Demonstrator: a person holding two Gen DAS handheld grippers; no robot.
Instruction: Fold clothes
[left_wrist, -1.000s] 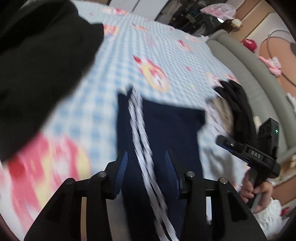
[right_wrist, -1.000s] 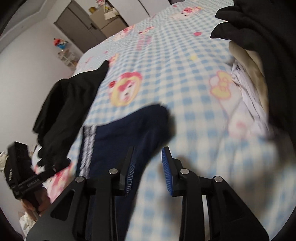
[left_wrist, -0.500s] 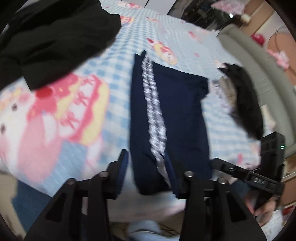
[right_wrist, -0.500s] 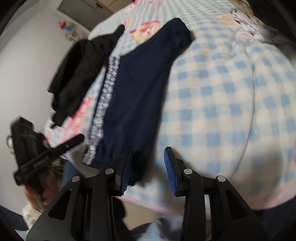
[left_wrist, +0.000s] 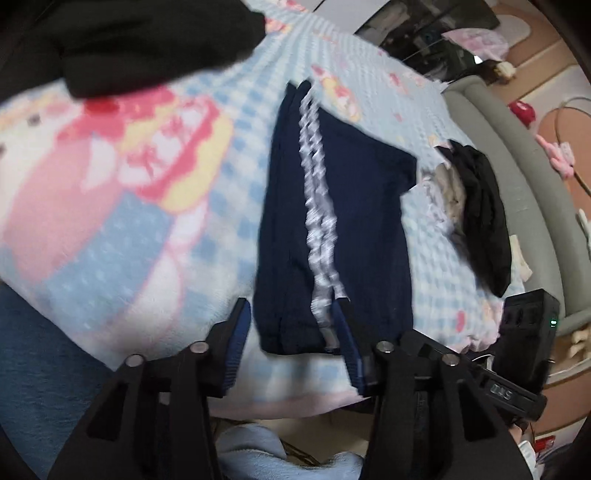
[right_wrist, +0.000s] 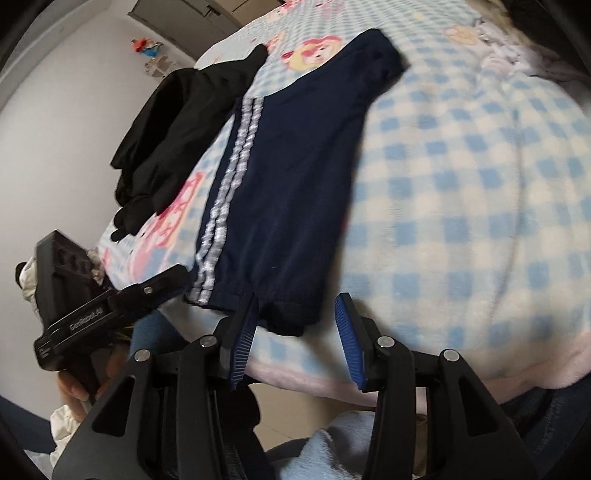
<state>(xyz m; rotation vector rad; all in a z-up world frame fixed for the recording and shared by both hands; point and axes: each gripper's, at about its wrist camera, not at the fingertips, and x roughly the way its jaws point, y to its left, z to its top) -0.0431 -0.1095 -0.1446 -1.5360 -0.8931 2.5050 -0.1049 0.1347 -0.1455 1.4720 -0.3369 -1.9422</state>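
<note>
Navy trousers with white side stripes (left_wrist: 354, 221) lie folded lengthwise on the blue-checked blanket (left_wrist: 147, 229), hem end at the bed's near edge; they also show in the right wrist view (right_wrist: 291, 177). My left gripper (left_wrist: 293, 332) is open, its fingers on either side of the striped hem corner. My right gripper (right_wrist: 295, 325) is open, hovering at the other hem corner; nothing is held. The left gripper also shows in the right wrist view (right_wrist: 110, 299).
A black garment (left_wrist: 140, 40) lies at the bed's far left, also in the right wrist view (right_wrist: 184, 122). A pile with black and beige clothes (left_wrist: 476, 214) sits to the right, near a grey headboard (left_wrist: 517, 155). Floor and a light-blue cloth (right_wrist: 347, 443) lie below the bed edge.
Both grippers have pulled back from over the trousers to the near hem at the bed's edge. Both jaws have opened wider. The trousers have not moved.
</note>
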